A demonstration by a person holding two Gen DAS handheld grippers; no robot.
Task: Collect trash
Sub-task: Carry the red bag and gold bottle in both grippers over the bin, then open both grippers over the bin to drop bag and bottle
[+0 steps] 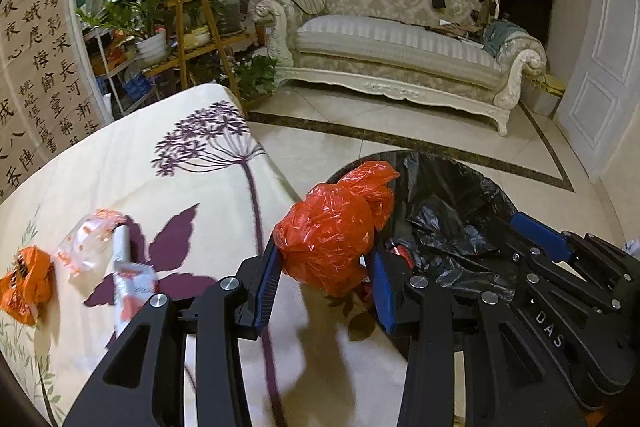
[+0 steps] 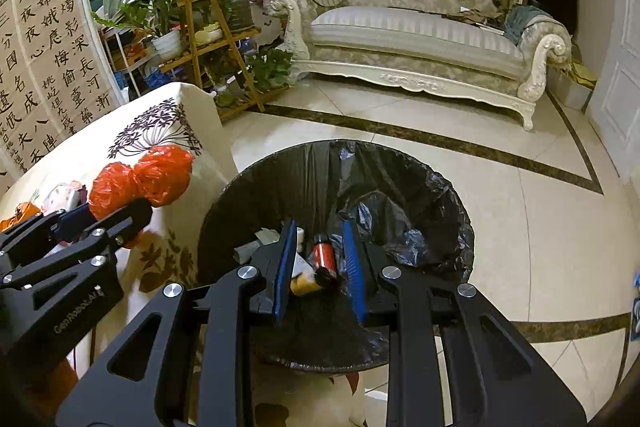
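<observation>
Crumpled orange-red plastic bag (image 1: 330, 239), glossy and wrinkled, bunched into two lobes. Clamped between the blue pads of the left gripper (image 1: 326, 281), held in the air at the table edge, just beside the rim of the trash bin (image 2: 280, 163). Seen from the right wrist as two orange bulges above the tablecloth corner (image 2: 140, 179).

Bin round, lined with a black plastic liner (image 2: 404, 195) that folds over the rim and sags inward in shiny creases. Inside at the bottom: a red can with a black end (image 2: 324, 257), a yellow-and-white wrapper (image 2: 304, 277) touching it, and pale scraps of paper (image 2: 256, 245) toward the left wall.

Right gripper (image 2: 318, 265) poised over the bin mouth, pointing down into it, jaws a narrow gap apart with nothing pressed between the pads; the can and wrapper lie well below, framed in the gap.

On the table (image 1: 120, 167), under a cream cloth printed with purple flowers and leaves, more trash well apart from the bag: an orange packet (image 1: 26, 283) near the left edge, a clear wrapper with orange print (image 1: 86, 243), and a long white-and-red wrapper (image 1: 128, 275) just beside it.

Beyond, tiled floor (image 2: 500, 227) and an ornate cream sofa (image 1: 400, 47).
</observation>
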